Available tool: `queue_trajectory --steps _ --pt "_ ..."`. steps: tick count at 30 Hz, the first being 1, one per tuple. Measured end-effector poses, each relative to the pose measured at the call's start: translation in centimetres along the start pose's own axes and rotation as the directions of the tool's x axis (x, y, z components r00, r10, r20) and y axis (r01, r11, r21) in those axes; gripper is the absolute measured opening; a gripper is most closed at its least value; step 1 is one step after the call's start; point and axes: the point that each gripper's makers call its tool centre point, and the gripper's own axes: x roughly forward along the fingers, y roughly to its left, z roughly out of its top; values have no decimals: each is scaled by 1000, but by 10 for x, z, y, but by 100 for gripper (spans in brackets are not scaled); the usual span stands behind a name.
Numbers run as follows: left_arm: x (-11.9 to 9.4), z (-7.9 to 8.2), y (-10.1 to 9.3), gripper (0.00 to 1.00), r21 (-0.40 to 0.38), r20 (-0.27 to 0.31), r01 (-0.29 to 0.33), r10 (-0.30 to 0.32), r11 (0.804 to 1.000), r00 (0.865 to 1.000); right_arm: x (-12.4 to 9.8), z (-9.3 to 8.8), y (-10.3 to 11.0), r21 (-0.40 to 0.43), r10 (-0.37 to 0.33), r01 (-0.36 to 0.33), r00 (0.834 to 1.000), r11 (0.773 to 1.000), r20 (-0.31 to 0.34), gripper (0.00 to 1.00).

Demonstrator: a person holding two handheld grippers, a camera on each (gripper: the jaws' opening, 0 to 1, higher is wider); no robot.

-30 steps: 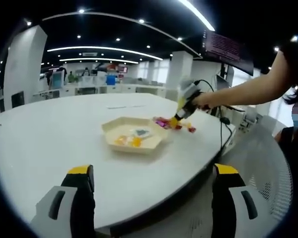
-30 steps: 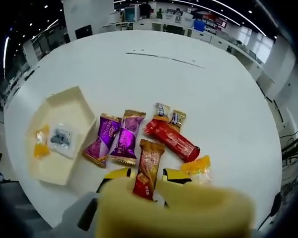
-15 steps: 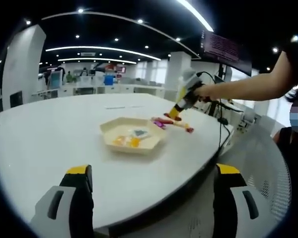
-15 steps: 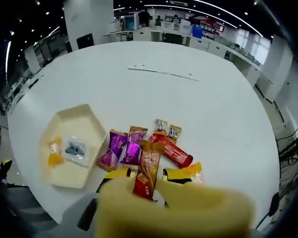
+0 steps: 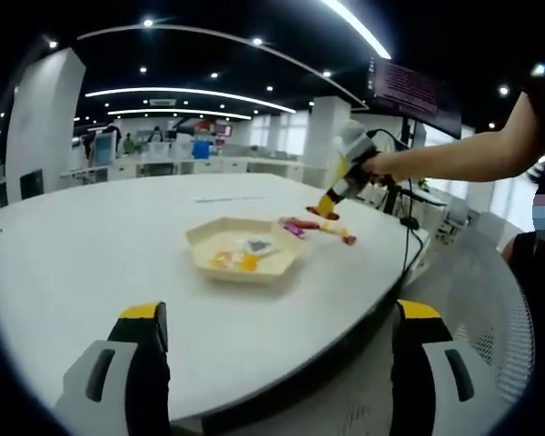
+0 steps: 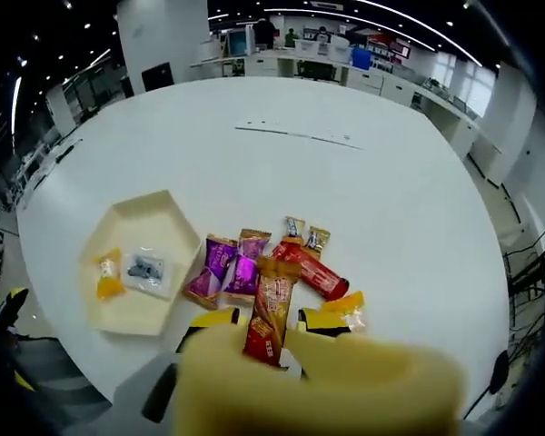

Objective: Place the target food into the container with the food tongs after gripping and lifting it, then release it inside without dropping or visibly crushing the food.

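An orange-brown snack packet (image 6: 272, 310) is pinched upright between the jaws of the right gripper (image 6: 271, 320), lifted above the white bench (image 6: 363, 191); its lower end is hidden behind the gripper body. The cream hexagonal container (image 6: 136, 272) lies left of the loose sweets (image 6: 254, 268). The left gripper (image 5: 277, 313) is held with jaws spread, at the bench edge.

Orange-brown snack packet (image 6: 272, 309) clamped in tool (image 6: 265, 329) above table (image 6: 282, 173).

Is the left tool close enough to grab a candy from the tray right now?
Probably not. The left tool hangs open past the near table edge, with bare tabletop between it and the tray. Nothing blocks the way; it would need to move forward.
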Motion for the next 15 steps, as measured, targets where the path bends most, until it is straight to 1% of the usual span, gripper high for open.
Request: queue_trajectory --steps 7,15 --pt "0 2 1 99 3 8 1 -1 1000 1000 -7 4 6 -2 11 -11 1000 1000 20 24" --pt "0 2 1 99 -2 8 -1 1 1000 1000 -8 7 14 -6 30 -30 999 1000 13 24"
